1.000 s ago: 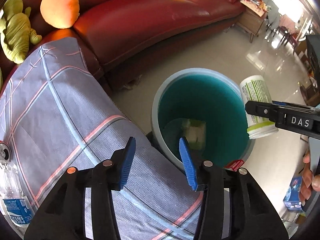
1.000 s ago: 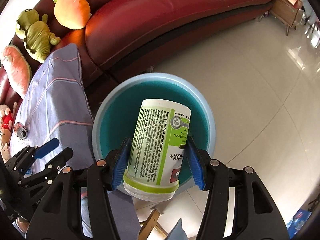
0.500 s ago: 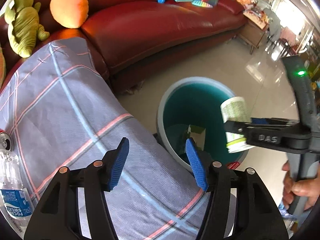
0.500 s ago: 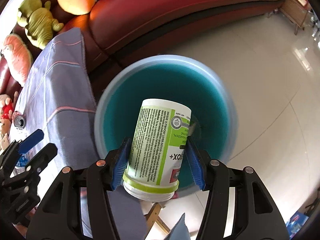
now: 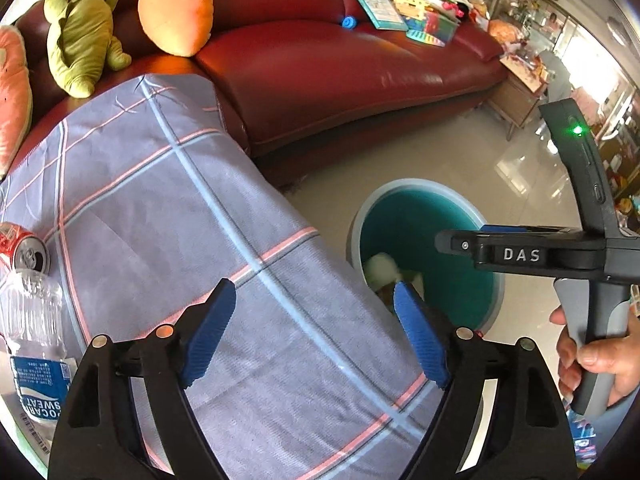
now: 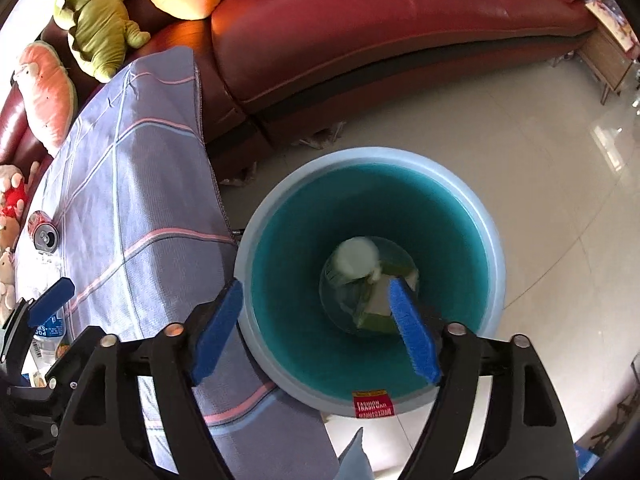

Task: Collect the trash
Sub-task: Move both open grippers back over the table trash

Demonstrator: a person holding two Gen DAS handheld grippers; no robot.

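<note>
The right tool (image 6: 316, 330) hangs over the bin (image 6: 494, 264), which stands on the floor just beside the right edge of the cloth-covered desk (image 5: 168, 216). Its jaws have just been opening and now stand wide, with nothing between them. The jar (image 6: 356, 260) lies at the bottom of the bin among other waste.

The left tool (image 5: 316, 334) sits above the near right part of the desk. Its jaws have also just been opening, are wide apart, and hold nothing.

Step in hand: release into the bin, judged complete. To finish it well, lift the right tool straight up so the pads clear the rim.

Jar orientation: blurred. Its white end appears to face up toward the camera, so the long axis is probably tilted rather than flat; this cannot be confirmed.

Remaining trash on the desk, near its left edge: a can (image 5: 26, 246), upright, opening up, and a bottle (image 5: 34, 344) just beside it. The left tool is nearer to both.
</note>
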